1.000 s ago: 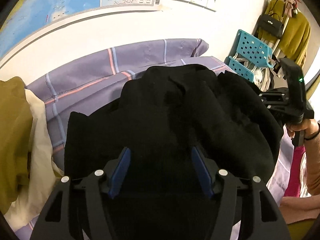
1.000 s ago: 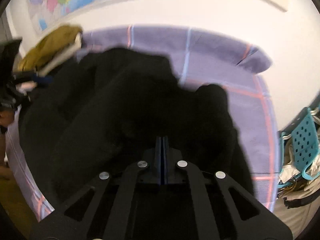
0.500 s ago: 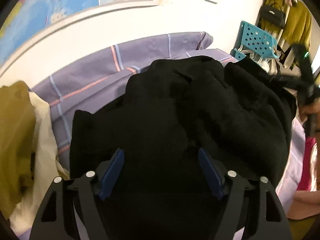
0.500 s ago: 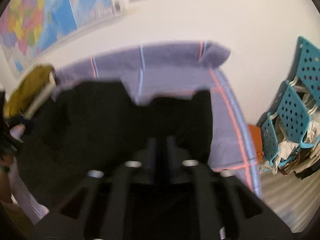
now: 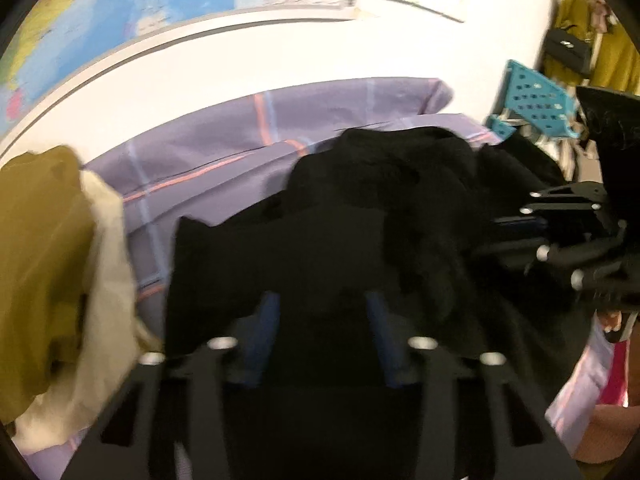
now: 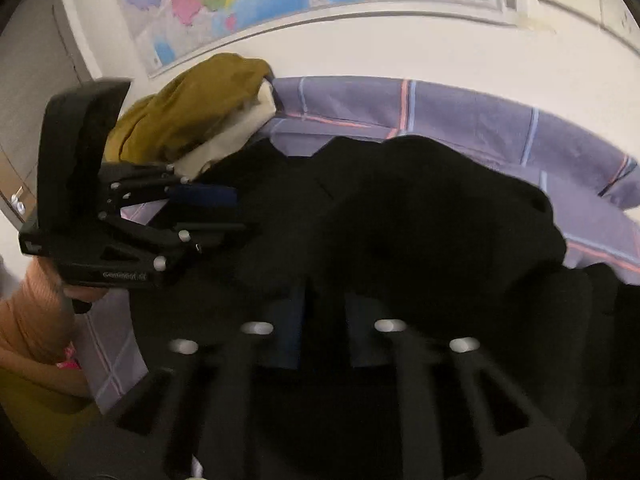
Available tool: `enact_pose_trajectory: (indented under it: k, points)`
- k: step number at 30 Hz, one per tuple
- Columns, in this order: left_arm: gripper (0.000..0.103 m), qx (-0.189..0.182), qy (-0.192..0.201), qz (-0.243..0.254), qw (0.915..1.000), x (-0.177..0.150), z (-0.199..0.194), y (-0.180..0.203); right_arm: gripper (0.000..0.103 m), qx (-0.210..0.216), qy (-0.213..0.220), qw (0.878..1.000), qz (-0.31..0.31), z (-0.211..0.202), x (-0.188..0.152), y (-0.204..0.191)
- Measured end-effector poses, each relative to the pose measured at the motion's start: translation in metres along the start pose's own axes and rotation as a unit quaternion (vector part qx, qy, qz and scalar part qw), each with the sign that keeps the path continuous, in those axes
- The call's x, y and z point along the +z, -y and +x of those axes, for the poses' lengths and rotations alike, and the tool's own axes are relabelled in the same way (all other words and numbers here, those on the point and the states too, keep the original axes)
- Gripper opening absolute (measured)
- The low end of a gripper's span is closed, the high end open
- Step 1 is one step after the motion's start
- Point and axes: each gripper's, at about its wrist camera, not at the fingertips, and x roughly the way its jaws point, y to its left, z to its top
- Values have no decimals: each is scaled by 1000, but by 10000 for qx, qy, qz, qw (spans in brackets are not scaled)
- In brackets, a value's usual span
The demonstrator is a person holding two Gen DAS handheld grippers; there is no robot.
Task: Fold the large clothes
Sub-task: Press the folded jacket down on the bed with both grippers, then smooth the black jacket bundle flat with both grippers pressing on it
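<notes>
Since the earlier frames, both grippers have closed in toward each other over the black garment [image 5: 360, 240], which lies bunched on the purple plaid sheet [image 5: 224, 152]. At far left sits an olive and cream clothes pile [image 5: 44, 264]. Left gripper [image 5: 320, 312]: angled downward; its jaws have just been closing to a narrow gap with black fabric between them, though blur hides whether the pads press. Right gripper [image 6: 322, 320]: angled downward; its jaws have just been closing to a slim gap, apparently pinching a fabric fold.
</notes>
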Motion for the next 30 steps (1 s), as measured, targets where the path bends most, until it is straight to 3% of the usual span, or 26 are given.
enact_pose_trajectory:
  k: [4, 5, 6, 7, 10, 11, 12, 14, 17, 19, 22, 24, 26, 28, 30]
  points:
    - [16, -184, 247, -370, 9988, -2, -16, -22, 11, -81, 1229, 9924, 22, -51, 13, 6]
    - [17, -168, 389, -464, 9980, -2, -23, -28, 11, -186, 1346, 9907, 8, -55, 16, 6]
    - [28, -33, 464, -549, 9974, -1, -27, -32, 11, -402, 1375, 9897, -59, -51, 18, 6]
    - [35, 92, 523, -597, 9968, 0, -30, -34, 11, -487, 1275, 9906, -123, -43, 19, 6]
    - [51, -15, 550, -650, 9964, -2, -35, -38, 17, -550, 233, 9982, -19, 14, 15, 16]
    - [52, -58, 504, -647, 9966, -3, -34, -36, 17, -635, 35, 9980, -23, 24, 12, 17]
    - [53, -116, 458, -610, 9970, -6, -33, -34, 17, -661, 63, 9978, -15, 27, 9, 18]
    - [60, -121, 387, -540, 9977, -10, -31, -30, 36, -675, 164, 9976, 46, 19, 8, 17]
    - [62, -364, 415, -643, 9964, -16, -33, -29, 52, -684, 581, 9958, 179, -14, 3, 17]
    - [62, -478, 429, -687, 9956, -21, -35, -25, 53, -645, 771, 9946, 255, -37, -6, 21]
    - [62, -452, 457, -625, 9960, -22, -37, -15, 59, -951, 897, 9909, 323, -65, -26, 29]
    - [62, -460, 483, -585, 9961, -21, -37, -8, 60, -1074, 751, 9904, 439, -69, -38, 38]
    - [72, -483, 501, -498, 9963, -18, -37, 0, 62, -1149, 499, 9905, 568, -63, -48, 46]
    - [73, -387, 538, -373, 9971, -16, -36, 10, 61, -1228, 314, 9903, 578, -54, -54, 51]
    - [73, -340, 519, -250, 9978, -15, -35, 18, 51, -1463, 173, 9884, 377, -40, -57, 51]
